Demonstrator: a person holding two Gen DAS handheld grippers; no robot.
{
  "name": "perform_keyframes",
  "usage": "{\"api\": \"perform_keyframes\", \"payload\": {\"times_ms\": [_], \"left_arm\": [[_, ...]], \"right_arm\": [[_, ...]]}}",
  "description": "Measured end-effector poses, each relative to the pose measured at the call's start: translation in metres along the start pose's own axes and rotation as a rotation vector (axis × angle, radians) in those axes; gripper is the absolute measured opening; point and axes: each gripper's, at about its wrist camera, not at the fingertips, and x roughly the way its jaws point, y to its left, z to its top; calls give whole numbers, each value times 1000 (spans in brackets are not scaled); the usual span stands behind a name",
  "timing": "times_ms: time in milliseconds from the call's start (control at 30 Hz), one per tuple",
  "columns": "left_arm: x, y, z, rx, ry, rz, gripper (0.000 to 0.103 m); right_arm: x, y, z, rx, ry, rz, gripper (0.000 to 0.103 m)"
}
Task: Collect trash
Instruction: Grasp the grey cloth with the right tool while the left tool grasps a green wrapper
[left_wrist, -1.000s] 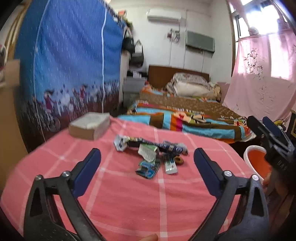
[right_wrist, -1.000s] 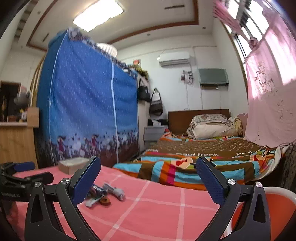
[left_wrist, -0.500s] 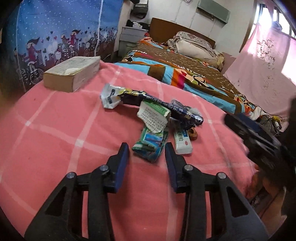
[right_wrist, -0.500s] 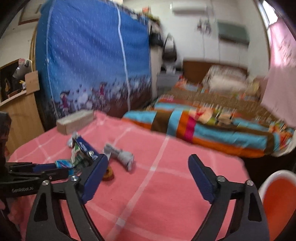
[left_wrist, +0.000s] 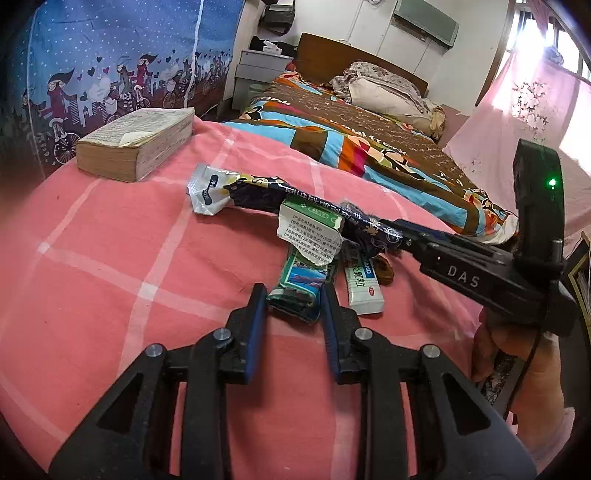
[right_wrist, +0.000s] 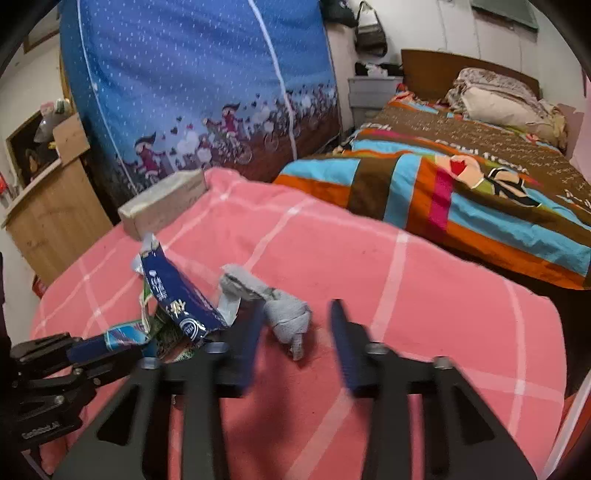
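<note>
A pile of trash lies on the pink checked tablecloth (left_wrist: 110, 258): a long dark blue wrapper (left_wrist: 258, 192), a torn green-and-white carton scrap (left_wrist: 310, 236), a white sachet (left_wrist: 364, 284), a brown ring (left_wrist: 384, 267) and a green wrapper (left_wrist: 295, 291). My left gripper (left_wrist: 293, 295) is closing, and its pads touch both sides of the green wrapper's near end. The right gripper (right_wrist: 295, 332) is also closing, blurred, around a grey crumpled wad (right_wrist: 288, 317). A gap remains on the wad's right side. In the left wrist view the right gripper's tip (left_wrist: 397, 234) sits at the dark wrapper's end.
A thick old book (left_wrist: 140, 144) lies at the table's far left corner. Behind the table stand a bed with a striped cover (left_wrist: 369, 140) and a blue fabric wardrobe (right_wrist: 184, 92). A person's hand (left_wrist: 517, 354) holds the right gripper at the table's right edge.
Both grippers tipped down and came in over the pile while their jaws narrowed from wide open. The left one closed around the green wrapper. The right one reached the grey wad.
</note>
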Motion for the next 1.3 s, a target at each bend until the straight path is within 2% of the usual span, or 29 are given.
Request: {"api": "perform_keyframes", "payload": {"times_ms": [67, 100, 167, 533, 667, 1000, 1167, 1300], "left_arm": [[-2, 0, 0, -1, -4, -3, 32], [-2, -1, 0, 0, -7, -3, 28], [-4, -2, 0, 7, -9, 3, 12], [-16, -12, -1, 66, -59, 23, 6], [-25, -21, -7, 119, -80, 24, 6], [-44, -34, -27, 153, -82, 7, 5], [-59, -45, -36, 195, -152, -1, 5], [-74, -59, -40, 231, -233, -20, 5]], "right_arm": [[-1, 0, 0, -7, -1, 8, 21], [-1, 0, -1, -10, -4, 10, 20], [-4, 0, -3, -9, -11, 12, 20], [-29, -2, -19, 38, -87, -1, 19], [-44, 0, -26, 31, -141, -33, 19], [-75, -5, -39, 35, -247, -132, 19], [-92, -15, -48, 60, -276, -142, 19], [-118, -16, -62, 76, -347, -121, 19]]}}
